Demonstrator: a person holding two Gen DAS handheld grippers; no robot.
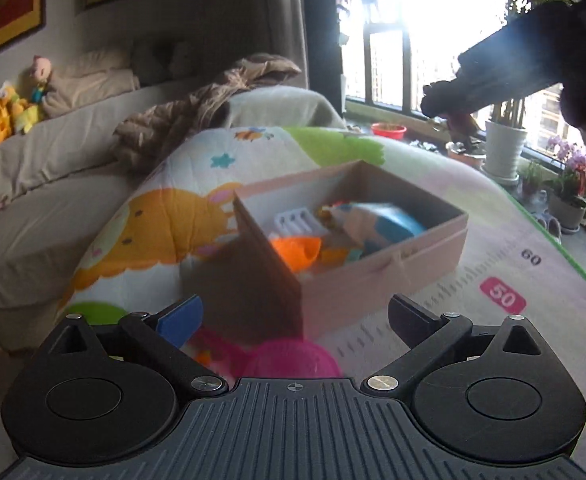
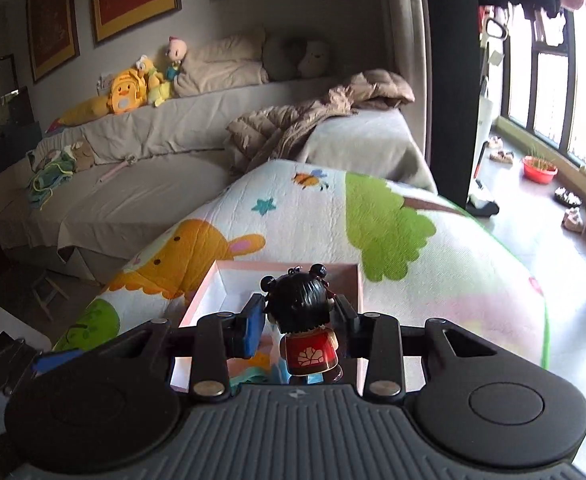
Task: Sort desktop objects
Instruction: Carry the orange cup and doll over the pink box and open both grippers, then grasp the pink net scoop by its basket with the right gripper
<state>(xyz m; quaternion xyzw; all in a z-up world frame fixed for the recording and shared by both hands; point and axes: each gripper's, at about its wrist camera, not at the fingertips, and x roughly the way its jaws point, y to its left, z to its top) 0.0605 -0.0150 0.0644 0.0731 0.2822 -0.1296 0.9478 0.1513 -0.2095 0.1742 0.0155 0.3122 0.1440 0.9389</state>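
Observation:
A pink cardboard box (image 1: 377,276) stands on the cartoon play mat and holds several toys, among them an orange piece (image 1: 297,250) and a blue and white toy (image 1: 377,222). My left gripper (image 1: 295,316) is open and empty, low in front of the box's near corner, above a pink mesh bowl (image 1: 293,362). My right gripper (image 2: 299,316) is shut on a small doll (image 2: 307,320) with black hair buns and a red dress, held above the box (image 2: 229,276). In the left wrist view the right gripper (image 1: 449,110) is a dark shape high above the box.
The play mat (image 1: 161,216) covers the surface; its right edge has a ruler print. A grey sofa (image 2: 133,184) with plush toys and a brown jacket lies behind. Potted plants (image 1: 505,148) and a red bowl (image 2: 539,168) line the window sill to the right.

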